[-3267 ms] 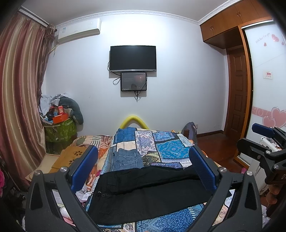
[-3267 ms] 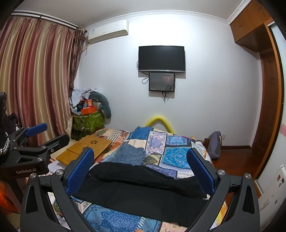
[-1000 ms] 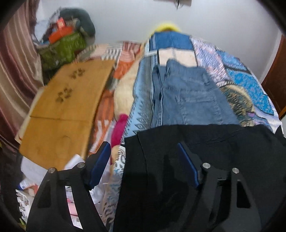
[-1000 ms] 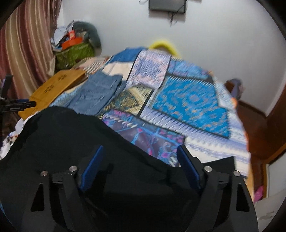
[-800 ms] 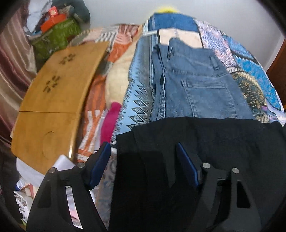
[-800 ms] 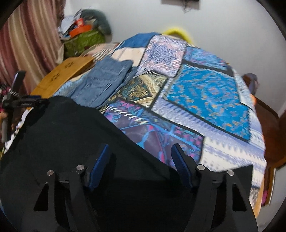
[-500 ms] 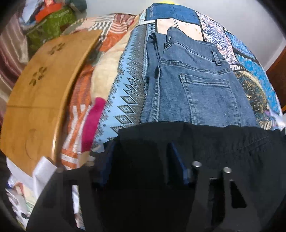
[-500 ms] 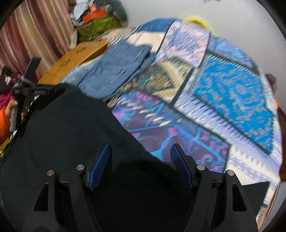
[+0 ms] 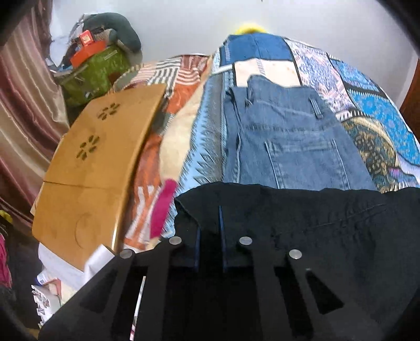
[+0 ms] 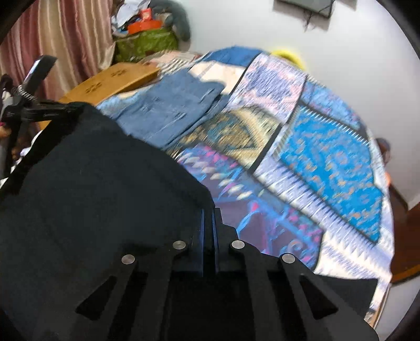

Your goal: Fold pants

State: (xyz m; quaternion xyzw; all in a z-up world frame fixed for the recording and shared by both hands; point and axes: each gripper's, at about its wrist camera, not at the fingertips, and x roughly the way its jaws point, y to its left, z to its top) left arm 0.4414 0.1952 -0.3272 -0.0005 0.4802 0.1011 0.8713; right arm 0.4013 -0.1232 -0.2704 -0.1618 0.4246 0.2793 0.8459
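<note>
On the bed (image 9: 372,86), black pants (image 9: 328,223) lie crosswise.

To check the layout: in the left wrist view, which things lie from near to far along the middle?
left gripper → black pants → blue jeans → patchwork bedspread → yellow object → white wall

Patchwork-covered bed (image 9: 367,110): jeans (image 9: 286,147), black pants (image 9: 328,217)
</note>
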